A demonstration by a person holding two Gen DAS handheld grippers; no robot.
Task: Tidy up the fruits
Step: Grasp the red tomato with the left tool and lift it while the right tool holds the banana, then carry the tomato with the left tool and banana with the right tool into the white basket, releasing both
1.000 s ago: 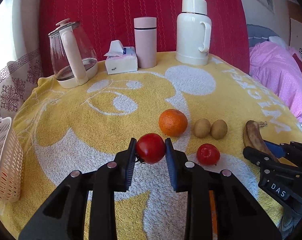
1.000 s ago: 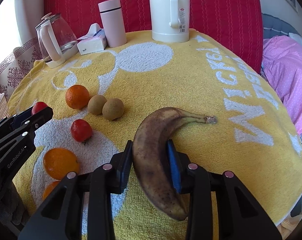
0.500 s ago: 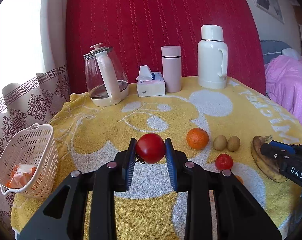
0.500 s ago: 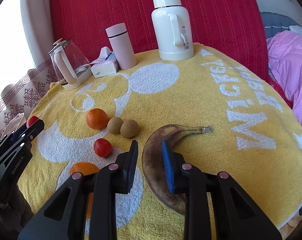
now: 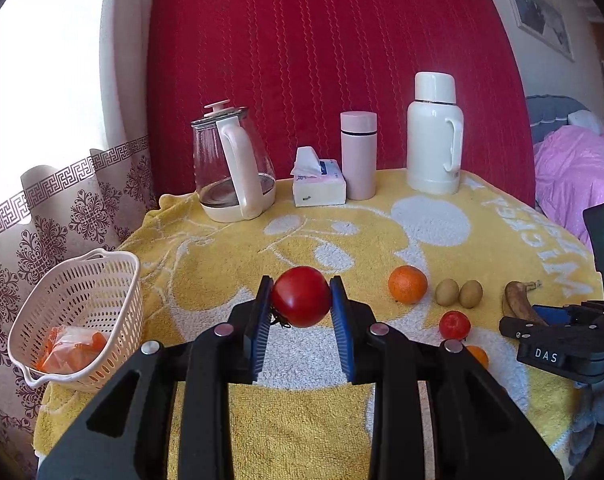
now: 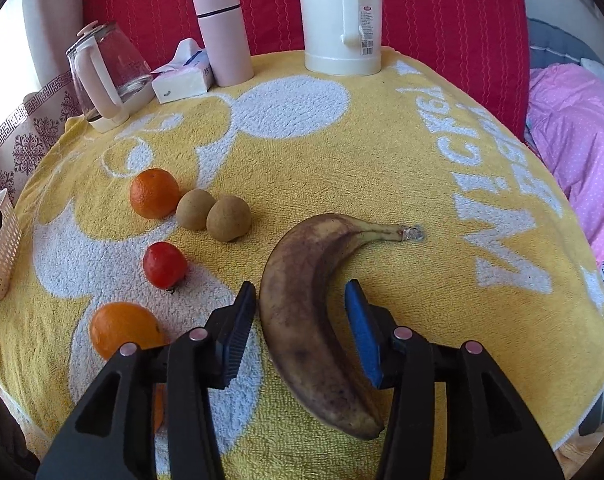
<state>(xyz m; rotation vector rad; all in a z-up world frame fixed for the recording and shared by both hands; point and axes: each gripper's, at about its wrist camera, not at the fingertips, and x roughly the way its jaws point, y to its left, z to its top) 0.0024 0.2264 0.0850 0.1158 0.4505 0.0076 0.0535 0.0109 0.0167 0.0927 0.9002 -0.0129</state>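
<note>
Holding tomato (image 5: 301,302) | basket (image 5: 114,280): perhaps bagged orange fruit (image 5: 72,354)

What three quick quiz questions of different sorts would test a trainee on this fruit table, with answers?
1. True or false: the left gripper holds a tomato.
2. Multiple choice: the right gripper is A) shut on the banana, B) open astride it, C) holding an orange.
3. Fill in: the two kiwis lie between the banana and an ___.

Key: 1 true. 2 B. 3 orange.
</note>
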